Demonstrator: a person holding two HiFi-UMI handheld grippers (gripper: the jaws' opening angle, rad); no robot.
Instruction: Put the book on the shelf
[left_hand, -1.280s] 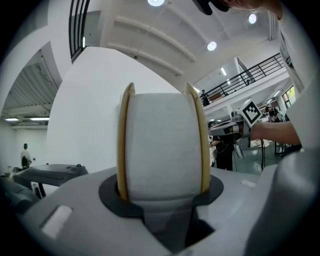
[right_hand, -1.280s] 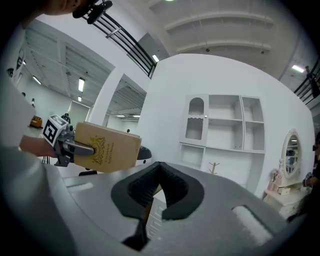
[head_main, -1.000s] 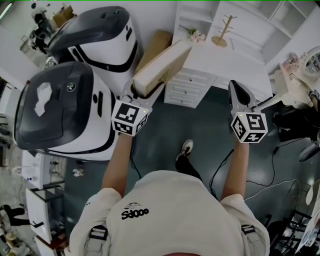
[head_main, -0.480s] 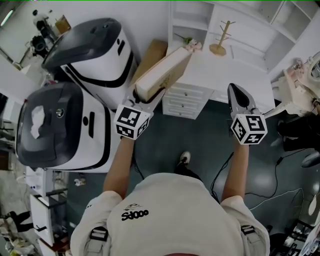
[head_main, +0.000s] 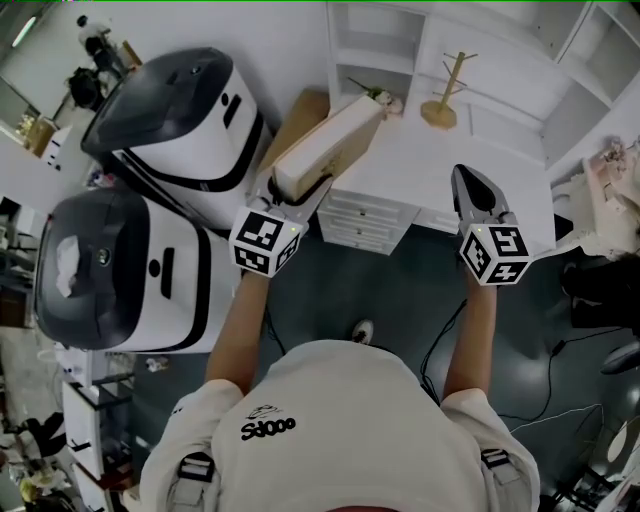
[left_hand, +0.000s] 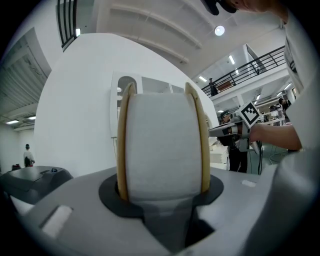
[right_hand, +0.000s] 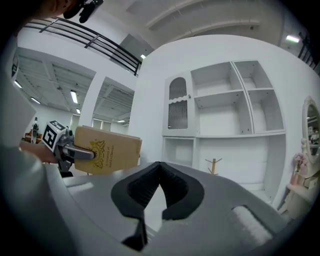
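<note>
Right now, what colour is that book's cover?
Thick hardback book: tan, gold emblem; clearest in right gripper view.

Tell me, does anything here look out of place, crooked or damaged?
Nothing stands out. The book is not on the shelf yet, but it is clamped squarely in the left gripper and shows no damage. The wooden stand on the desk is upright.

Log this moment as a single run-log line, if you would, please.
left gripper: shut on book | right gripper: shut, empty | shelf: book not yet placed
</note>
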